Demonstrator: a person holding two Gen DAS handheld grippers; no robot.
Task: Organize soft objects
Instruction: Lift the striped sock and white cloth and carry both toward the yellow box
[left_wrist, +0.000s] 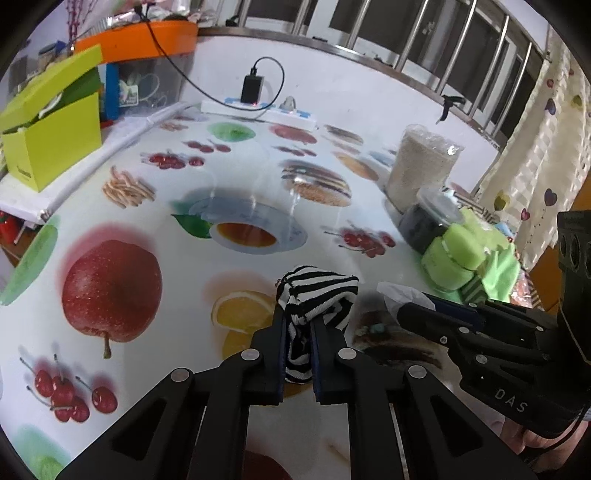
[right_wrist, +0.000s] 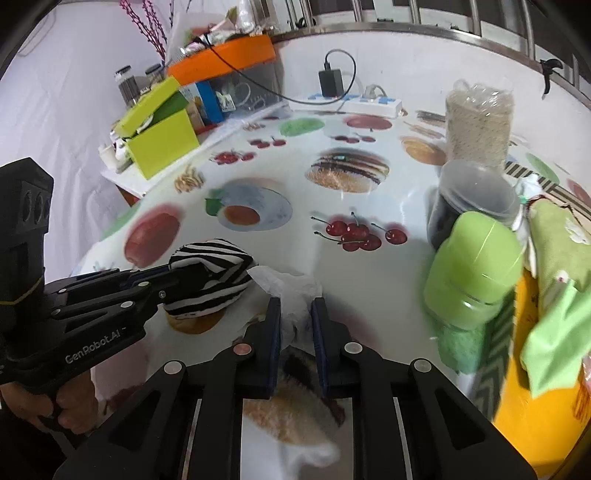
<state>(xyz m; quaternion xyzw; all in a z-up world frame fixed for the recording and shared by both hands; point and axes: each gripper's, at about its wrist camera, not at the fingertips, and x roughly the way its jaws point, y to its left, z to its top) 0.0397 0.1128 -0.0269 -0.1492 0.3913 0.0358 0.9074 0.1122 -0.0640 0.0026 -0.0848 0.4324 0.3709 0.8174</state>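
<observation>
A black-and-white striped cloth (left_wrist: 317, 291) is bunched up just above the fruit-print tablecloth (left_wrist: 184, 258). My left gripper (left_wrist: 297, 317) is shut on the cloth's lower part, and the pads press it from both sides. In the right wrist view the same striped cloth (right_wrist: 210, 269) bulges around the left gripper (right_wrist: 177, 271). Next to it on the right lies a crumpled thin white sheet (right_wrist: 291, 288). My right gripper (right_wrist: 295, 304) is shut on this sheet. In the left wrist view the right gripper (left_wrist: 402, 314) comes in from the right with the white sheet (left_wrist: 399, 293) at its tip.
Two shiny green rounded containers (right_wrist: 476, 269) and green cloths (right_wrist: 554, 332) crowd the right side, behind them a dark lidded jar (right_wrist: 472, 199) and a bag of grain (right_wrist: 476, 122). A lime box (left_wrist: 51, 147) and a power strip (left_wrist: 258, 109) stand at the back.
</observation>
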